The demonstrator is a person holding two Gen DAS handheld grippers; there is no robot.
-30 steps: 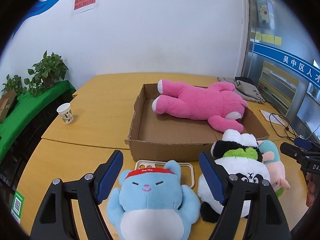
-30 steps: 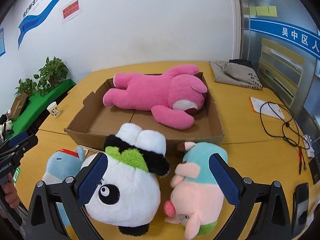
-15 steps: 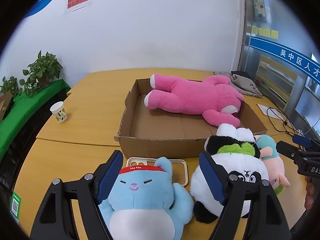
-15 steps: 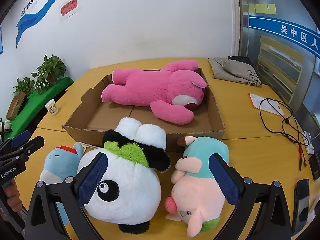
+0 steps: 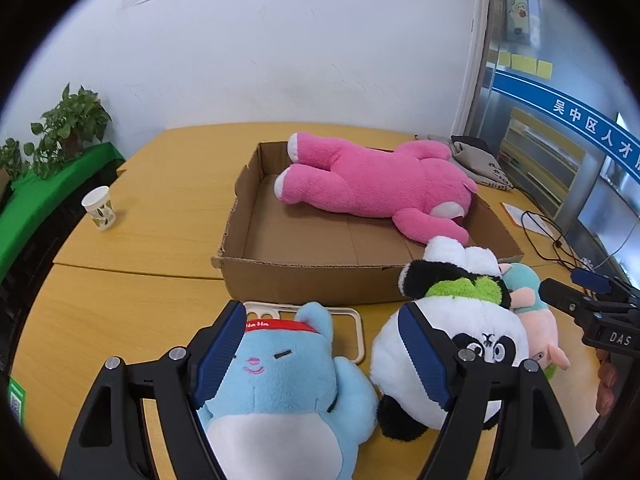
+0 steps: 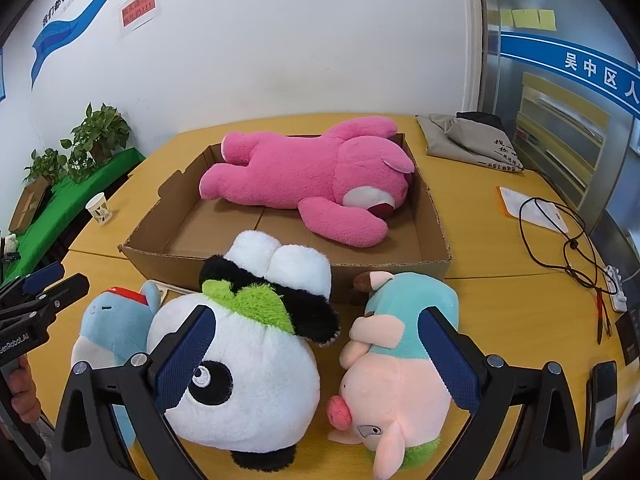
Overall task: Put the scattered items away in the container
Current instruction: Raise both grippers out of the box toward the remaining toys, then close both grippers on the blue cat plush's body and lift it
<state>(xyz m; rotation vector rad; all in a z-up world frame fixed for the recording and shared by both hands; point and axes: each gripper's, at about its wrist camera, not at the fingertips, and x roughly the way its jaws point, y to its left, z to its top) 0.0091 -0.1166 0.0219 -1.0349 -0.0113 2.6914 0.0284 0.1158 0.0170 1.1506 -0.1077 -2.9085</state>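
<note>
A shallow cardboard box lies on the wooden table with a big pink bear face down inside it. In front of the box lie a blue plush, a panda plush and a pink pig plush. My left gripper is open, its fingers on either side of the blue plush's head, not pressing it. My right gripper is open over the panda and the pig; one finger stands in front of each. The bear fills the back of the box.
A cream plastic frame lies flat between the blue plush and the box. A paper cup stands at the left. At the right lie a black cable, papers and a folded grey bag. Potted plants stand far left.
The left wrist view has swung slightly, so the box and toys sit further left in its frame. The right gripper and all the toys have stayed put.
</note>
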